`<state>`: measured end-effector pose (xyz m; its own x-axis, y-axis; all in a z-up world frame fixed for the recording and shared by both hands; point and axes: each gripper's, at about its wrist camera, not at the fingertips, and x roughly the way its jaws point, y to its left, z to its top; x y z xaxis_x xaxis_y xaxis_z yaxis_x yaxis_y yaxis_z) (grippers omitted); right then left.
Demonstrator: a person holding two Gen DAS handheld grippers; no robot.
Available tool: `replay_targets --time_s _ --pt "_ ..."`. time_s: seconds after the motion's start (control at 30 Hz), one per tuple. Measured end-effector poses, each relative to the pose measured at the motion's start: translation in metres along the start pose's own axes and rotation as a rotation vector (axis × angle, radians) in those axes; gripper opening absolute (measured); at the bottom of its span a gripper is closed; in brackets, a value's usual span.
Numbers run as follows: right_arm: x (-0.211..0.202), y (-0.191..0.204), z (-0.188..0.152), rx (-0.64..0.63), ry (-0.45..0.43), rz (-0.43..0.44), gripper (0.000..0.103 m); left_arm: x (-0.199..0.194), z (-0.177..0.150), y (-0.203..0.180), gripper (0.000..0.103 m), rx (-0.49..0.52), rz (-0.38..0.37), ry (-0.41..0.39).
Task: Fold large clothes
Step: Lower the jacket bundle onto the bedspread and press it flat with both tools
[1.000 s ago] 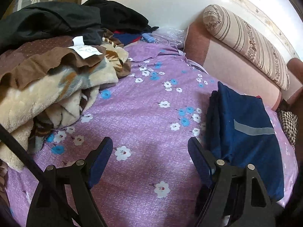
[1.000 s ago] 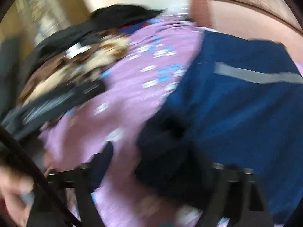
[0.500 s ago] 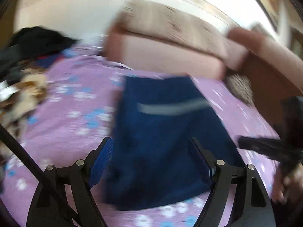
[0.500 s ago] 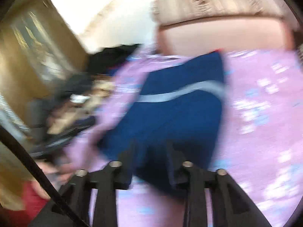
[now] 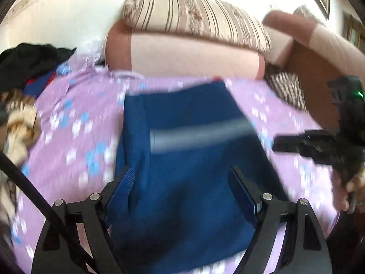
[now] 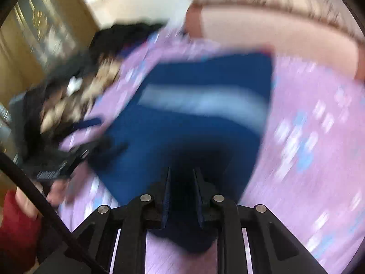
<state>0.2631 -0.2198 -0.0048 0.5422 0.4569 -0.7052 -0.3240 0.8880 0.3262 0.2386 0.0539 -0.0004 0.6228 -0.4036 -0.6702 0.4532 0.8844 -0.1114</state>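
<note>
A folded navy garment (image 5: 187, 159) with a grey stripe lies on the purple flowered bedspread (image 5: 75, 123). My left gripper (image 5: 181, 182) is open, its fingers spread just above the garment's near part. The right gripper's body shows in the left wrist view at the right edge (image 5: 319, 146). In the right wrist view the garment (image 6: 194, 114) is blurred, and my right gripper (image 6: 182, 196) is shut on its near edge, with dark cloth between the narrow jaws.
A heap of blankets and dark clothes (image 5: 20, 73) lies at the left of the bed. A striped bolster (image 5: 194, 16) and pink cushion (image 5: 189, 57) line the back. A checked cloth (image 5: 287, 86) lies at the right. A wooden cabinet (image 6: 34, 36) stands left.
My left gripper has swung right from the bare bedspread to over the garment, still open. My right gripper has closed from wide open onto the garment's near edge.
</note>
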Motion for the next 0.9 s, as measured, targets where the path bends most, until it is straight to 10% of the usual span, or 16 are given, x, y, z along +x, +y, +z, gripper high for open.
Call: replay_targets --time_s 0.17,0.3,0.47,0.73,0.9 --pt "0.039 -0.056 0.099 0.134 -0.033 -0.080 0.040 0.099 0.069 0.029 0.083 -0.127 0.026 0.130" --pt "0.102 -0.078 0.129 0.185 0.072 -0.092 0.019 0.155 0.069 0.050 0.083 -0.140 0.130 0.207" --pt "0.143 -0.105 0.126 0.234 0.146 -0.091 0.011 0.160 0.063 0.043 0.095 -0.079 0.203 0.176" --pt "0.056 -0.037 0.078 0.061 0.070 -0.023 0.021 0.058 0.020 -0.003 0.094 -0.040 0.057 0.096" --pt "0.086 -0.032 0.039 0.082 0.134 -0.071 0.022 0.093 -0.016 -0.001 0.094 -0.094 0.178 0.189"
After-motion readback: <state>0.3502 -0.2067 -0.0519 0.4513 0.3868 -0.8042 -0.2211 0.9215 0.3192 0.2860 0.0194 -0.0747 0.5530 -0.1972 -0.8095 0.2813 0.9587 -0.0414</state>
